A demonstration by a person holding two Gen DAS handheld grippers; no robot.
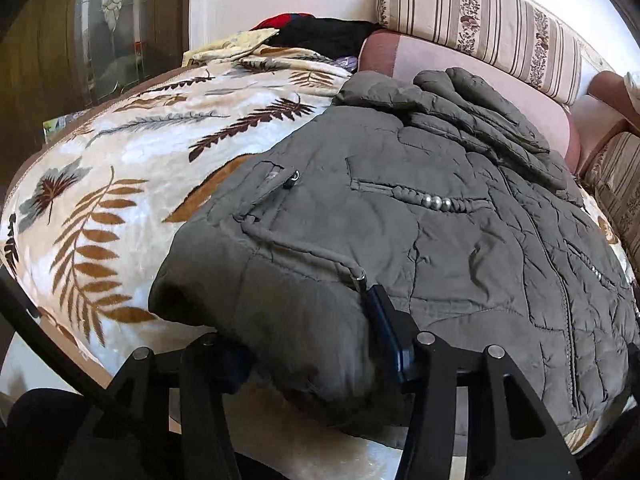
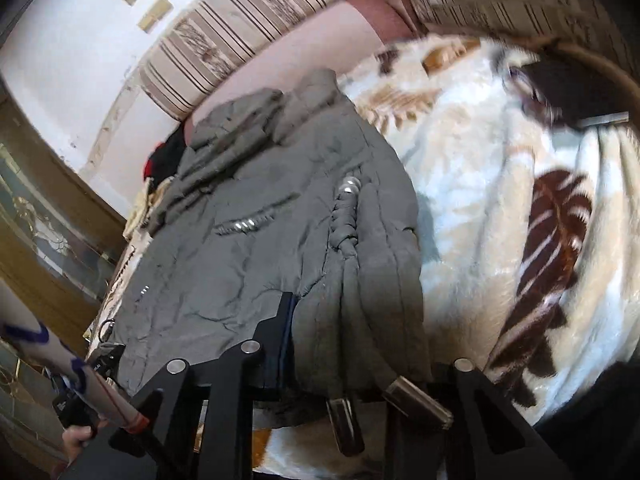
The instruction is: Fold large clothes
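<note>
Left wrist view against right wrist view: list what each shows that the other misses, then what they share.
Only the left wrist view shows the yellow cloth beyond the blanket. Only the right wrist view shows a sleeve, a hand and a dark object at the blanket's far edge. Both show the grey jacket on the leaf-print blanket, the striped cushions and the red-and-black clothes.
</note>
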